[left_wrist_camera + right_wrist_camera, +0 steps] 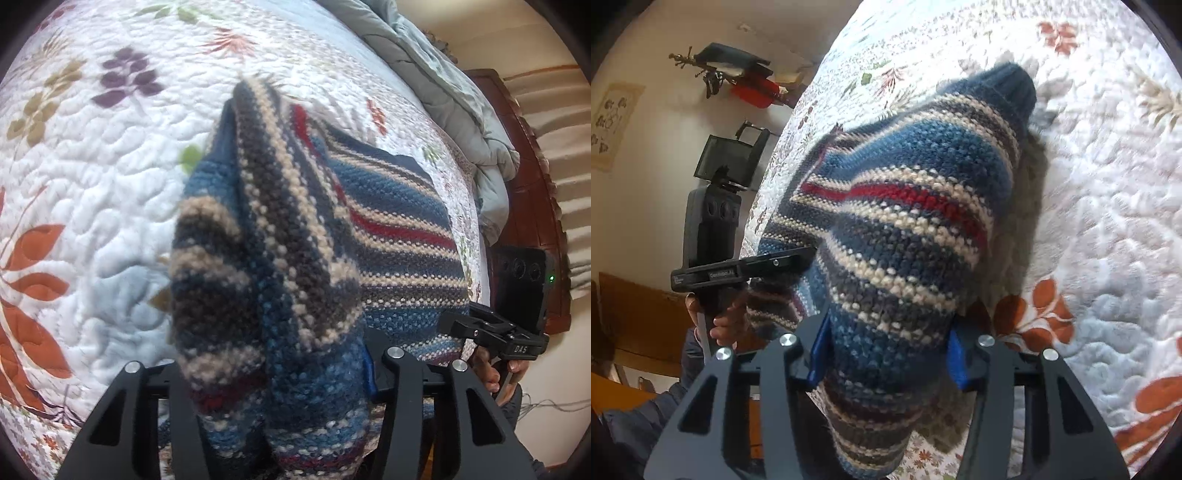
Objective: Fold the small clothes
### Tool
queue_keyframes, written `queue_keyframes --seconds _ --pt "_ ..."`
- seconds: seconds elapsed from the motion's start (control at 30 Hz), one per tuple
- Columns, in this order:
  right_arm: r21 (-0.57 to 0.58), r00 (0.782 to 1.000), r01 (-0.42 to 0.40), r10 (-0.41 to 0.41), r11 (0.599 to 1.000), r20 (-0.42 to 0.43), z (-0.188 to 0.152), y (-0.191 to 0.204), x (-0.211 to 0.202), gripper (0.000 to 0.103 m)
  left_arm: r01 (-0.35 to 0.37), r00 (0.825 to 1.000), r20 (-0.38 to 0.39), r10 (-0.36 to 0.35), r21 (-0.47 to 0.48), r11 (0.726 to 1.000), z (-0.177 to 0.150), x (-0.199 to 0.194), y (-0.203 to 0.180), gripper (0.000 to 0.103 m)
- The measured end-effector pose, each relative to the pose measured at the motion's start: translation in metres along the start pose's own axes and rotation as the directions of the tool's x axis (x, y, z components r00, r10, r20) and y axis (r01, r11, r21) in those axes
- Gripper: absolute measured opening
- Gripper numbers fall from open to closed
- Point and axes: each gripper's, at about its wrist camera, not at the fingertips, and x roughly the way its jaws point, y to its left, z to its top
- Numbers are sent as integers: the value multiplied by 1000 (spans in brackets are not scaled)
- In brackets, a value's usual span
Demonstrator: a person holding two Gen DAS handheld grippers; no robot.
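A small knitted sweater (280,236) with blue, cream, grey and red stripes is held up over a quilted bed. My left gripper (280,373) is shut on a bunched edge of it, the cloth filling the space between the fingers. My right gripper (886,354) is shut on another part of the sweater (908,206), whose dark blue cuff (1008,88) points away. Each view shows the other gripper: the right one (491,332) at the sweater's lower right, the left one (746,269) at its left edge.
The white quilt (92,177) with leaf and flower prints covers the bed. A grey-blue duvet (454,99) lies heaped at the far edge by a dark wooden bed frame (532,206). Beside the bed are a cream wall and a coat rack (731,74).
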Motion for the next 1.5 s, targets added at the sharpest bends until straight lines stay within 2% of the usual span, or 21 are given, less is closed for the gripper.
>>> queue_keyframes --seconds 0.17,0.37,0.67,0.9,1.0,1.07,1.17,1.23,1.37,1.5 --pt "-15 998 47 -47 999 50 -4 -2 -39 49 33 999 7 -33 46 998 12 10 -41 51" --pt "-5 984 130 -128 992 123 -6 -23 -98 49 63 998 7 -64 123 990 29 37 -104 51" --pt "6 967 166 -164 986 193 -11 -59 -149 49 66 997 21 -72 202 977 51 71 -171 51" --pt "28 974 129 -132 991 184 -1 -109 -149 50 51 999 9 -54 197 979 57 99 -170 52" --pt "87 980 129 -140 988 139 -2 -138 -129 51 15 1000 -26 -11 173 985 56 125 -156 54" --pt "86 980 143 -153 986 124 -6 -147 -116 57 -3 1000 -17 6 198 980 52 135 -151 58" --pt "91 977 145 -157 985 147 -16 -149 -115 62 -23 1000 8 22 221 975 47 132 -150 67" --pt "79 968 188 -198 979 153 -20 -141 -118 64 -53 999 19 50 230 972 44 128 -153 71" --pt "87 952 251 -262 964 160 -26 -128 -122 66 -118 993 47 109 240 964 35 117 -158 72" --pt "112 942 277 -293 954 166 -33 -119 -125 67 -137 990 55 128 209 968 29 111 -157 73"
